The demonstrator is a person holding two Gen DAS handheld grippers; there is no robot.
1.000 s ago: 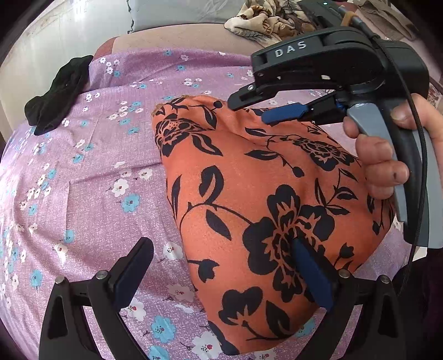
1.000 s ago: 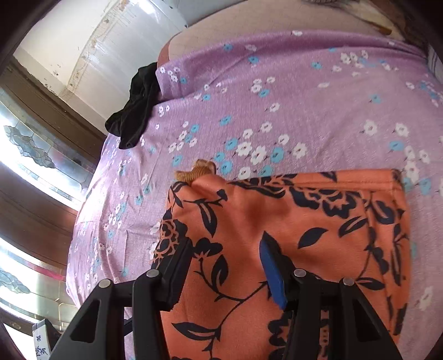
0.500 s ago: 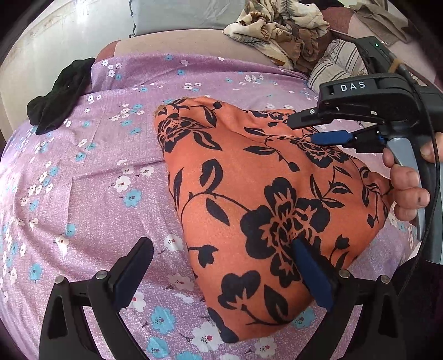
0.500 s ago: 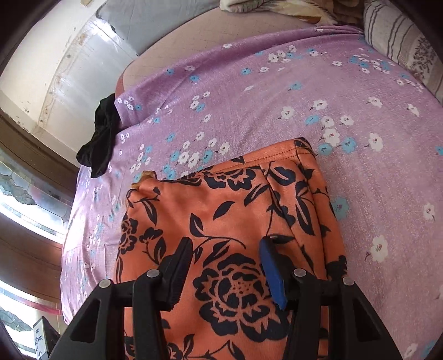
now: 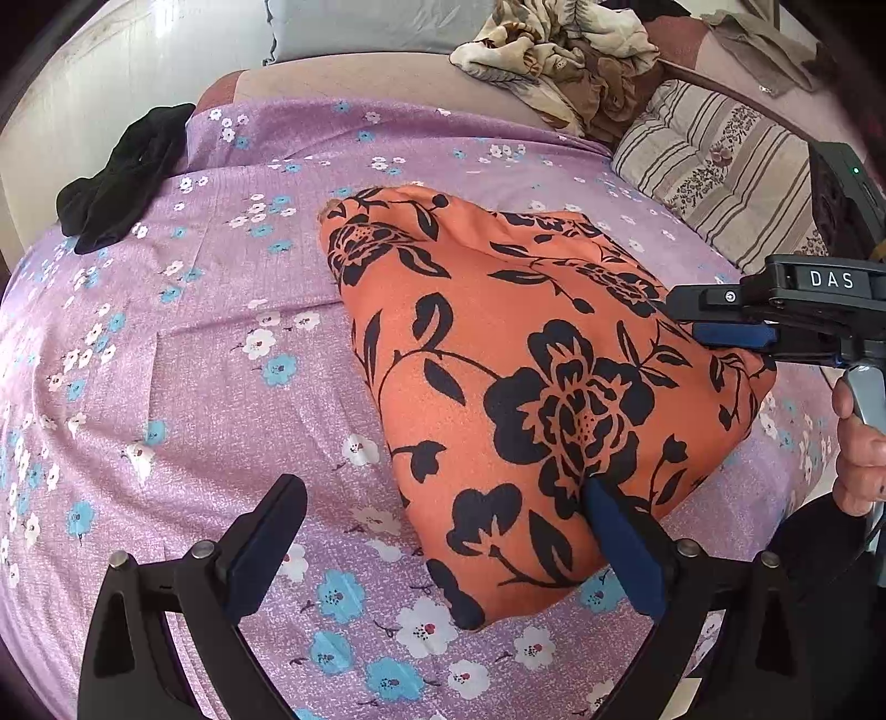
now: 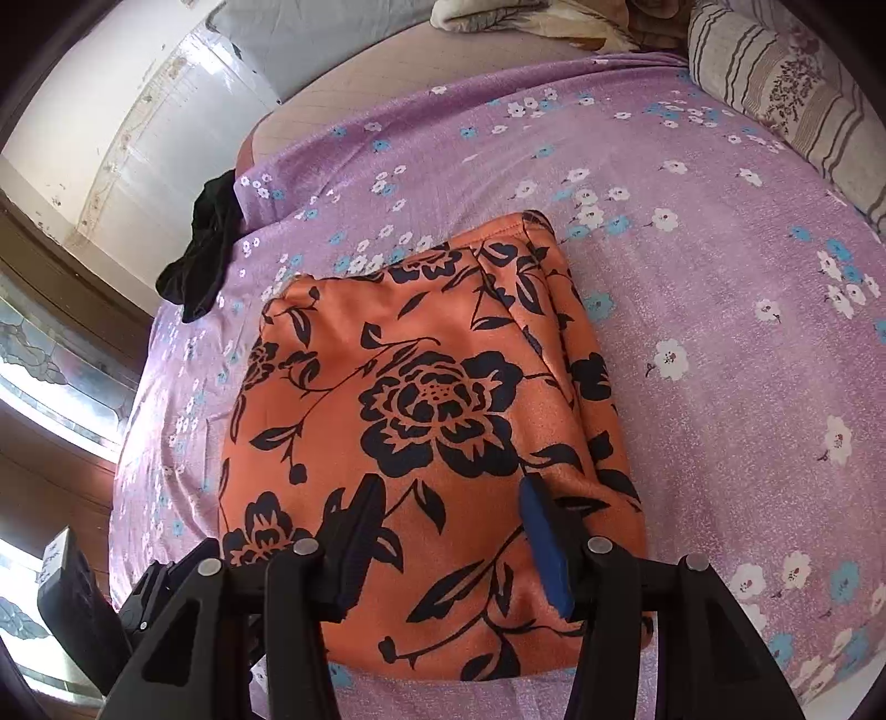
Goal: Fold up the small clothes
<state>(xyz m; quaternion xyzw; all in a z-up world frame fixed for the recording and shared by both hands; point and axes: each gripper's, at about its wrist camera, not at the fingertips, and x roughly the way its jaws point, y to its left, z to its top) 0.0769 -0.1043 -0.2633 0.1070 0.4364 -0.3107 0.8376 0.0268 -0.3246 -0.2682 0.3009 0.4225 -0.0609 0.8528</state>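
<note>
An orange garment with a black flower print (image 5: 526, 376) (image 6: 421, 421) lies folded on the purple flowered sheet (image 5: 183, 360). My left gripper (image 5: 437, 520) is open wide at the garment's near corner. Its right fingertip (image 5: 609, 515) rests over the cloth and its left one is over bare sheet. My right gripper (image 5: 686, 321), held by a hand (image 5: 858, 465), hovers at the garment's right edge. In the right wrist view the right gripper (image 6: 448, 526) stands half open above the near part of the garment, with flat cloth below the gap and nothing pinched.
A black garment (image 5: 122, 171) (image 6: 205, 249) lies at the sheet's far left edge. A striped pillow (image 5: 714, 166) (image 6: 786, 94) sits at the far right, with a heap of beige patterned cloth (image 5: 559, 50) and a grey pillow (image 5: 360, 27) behind.
My right gripper has drawn back from the garment's far edge to its near right side, jaws unchanged. The garment stays put. The left gripper has barely shifted.
</note>
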